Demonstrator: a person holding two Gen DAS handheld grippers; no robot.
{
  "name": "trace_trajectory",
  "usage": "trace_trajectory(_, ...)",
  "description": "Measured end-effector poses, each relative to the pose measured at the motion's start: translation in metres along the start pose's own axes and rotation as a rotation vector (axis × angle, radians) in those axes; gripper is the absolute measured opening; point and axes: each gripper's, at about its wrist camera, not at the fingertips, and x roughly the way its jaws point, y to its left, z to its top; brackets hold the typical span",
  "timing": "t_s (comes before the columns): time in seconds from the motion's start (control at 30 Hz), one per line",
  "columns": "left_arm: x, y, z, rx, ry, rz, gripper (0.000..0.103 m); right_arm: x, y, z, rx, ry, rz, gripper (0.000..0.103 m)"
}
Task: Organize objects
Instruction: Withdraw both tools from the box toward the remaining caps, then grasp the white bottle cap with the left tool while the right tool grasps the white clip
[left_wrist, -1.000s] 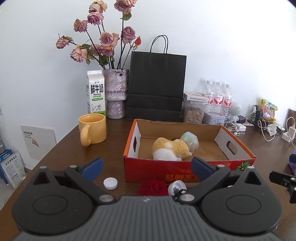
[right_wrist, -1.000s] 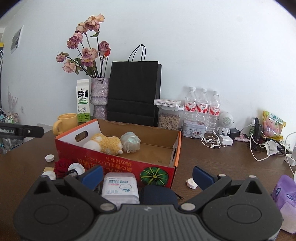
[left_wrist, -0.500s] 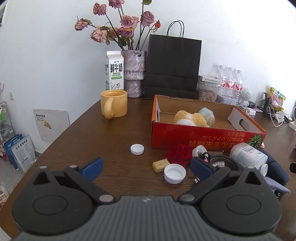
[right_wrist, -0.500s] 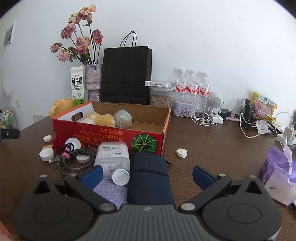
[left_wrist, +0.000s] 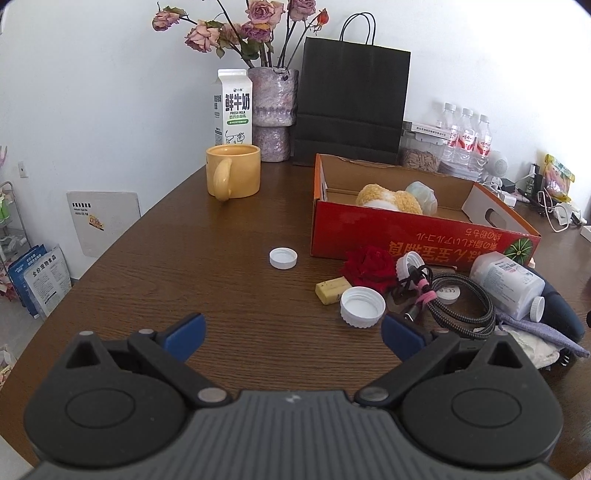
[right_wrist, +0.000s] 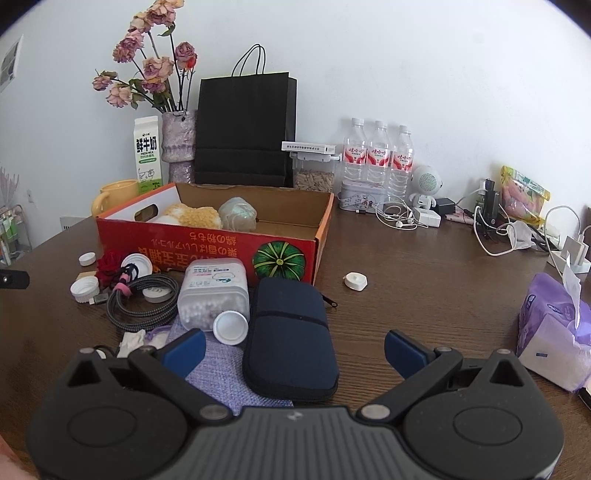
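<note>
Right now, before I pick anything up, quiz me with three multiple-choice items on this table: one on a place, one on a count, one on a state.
1. Where does the yellow plush toy lie?
A. inside the red cardboard box
B. on the table in front of the box
C. in the yellow mug

2. How many water bottles stand by the wall?
A. two
B. three
C. five

3. In what state is the white pill bottle?
A. upright with its cap off
B. upright with its cap on
C. on its side with its cap on

Key: 1 A, the toy sits within the box walls beside a pale bundle. 2 B, three red-labelled bottles stand in a row. 3 C, it lies flat in front of the box, its white cap on and facing the right gripper.
</note>
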Motion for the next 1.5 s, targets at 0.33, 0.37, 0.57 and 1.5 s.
trace_trajectory(0.33, 0.019, 0.008, 0.014, -0.015, -0.012, 0.047, 0.103, 0.017, -0.022, 0.012, 0.017, -0.003, -0.021, 0.103)
trace_trajectory(0.37, 0.022, 0.009, 0.017, -0.017, -0.015, 0.051, 0.103, 0.019, -0.025, 0.014, 0.018, -0.004, -0.021, 0.103)
trace_trajectory(0.57, 0.05, 0.014, 0.031, 0.005, -0.016, 0.077, 0.103, 0.04, -0.042, 0.024, 0.023, -0.007, -0.042, 0.103)
trace_trajectory(1.5, 0.148, 0.005, 0.051, 0.065, 0.113, 0.098, 0.078, 0.17, -0.082, 0.047, -0.03, 0.124, -0.063, 0.081)
